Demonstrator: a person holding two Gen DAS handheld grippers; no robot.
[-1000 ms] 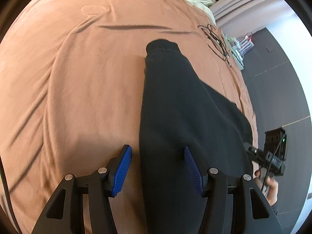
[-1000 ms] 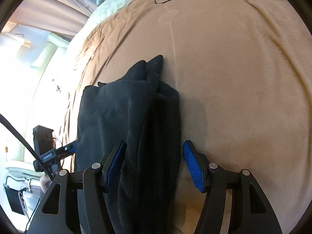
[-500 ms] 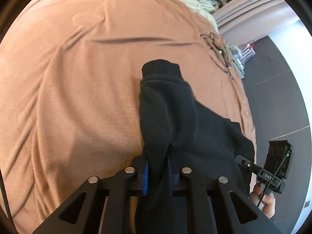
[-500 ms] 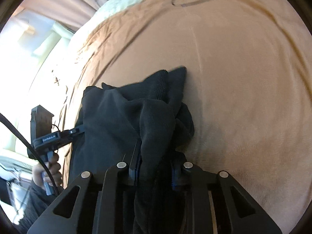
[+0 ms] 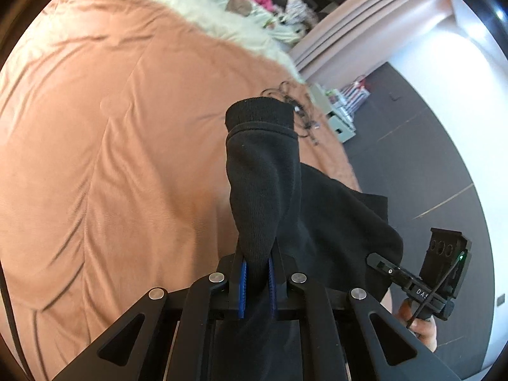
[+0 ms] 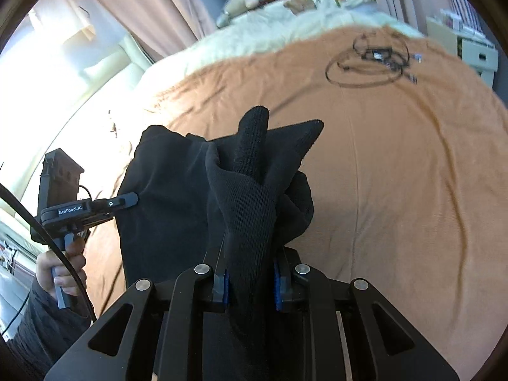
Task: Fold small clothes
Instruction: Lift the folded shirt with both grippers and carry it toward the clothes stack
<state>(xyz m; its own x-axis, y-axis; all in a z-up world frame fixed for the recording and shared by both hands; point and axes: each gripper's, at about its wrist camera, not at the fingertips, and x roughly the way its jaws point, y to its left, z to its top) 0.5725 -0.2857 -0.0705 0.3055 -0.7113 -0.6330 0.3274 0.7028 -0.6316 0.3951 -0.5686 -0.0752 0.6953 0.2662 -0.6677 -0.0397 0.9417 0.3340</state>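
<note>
Underneath, rumpled orange bedspread (image 5: 127,158), bedroom.

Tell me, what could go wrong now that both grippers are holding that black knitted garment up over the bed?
1. The left gripper pinches only a narrow bunch of the black knitted garment, and its jaws are closing; thick knit might slip out.
2. At the right gripper the fabric is twisted and bunched, so a fold could come out crooked.
3. The loose black cable on the orange bedspread could snag.
</note>
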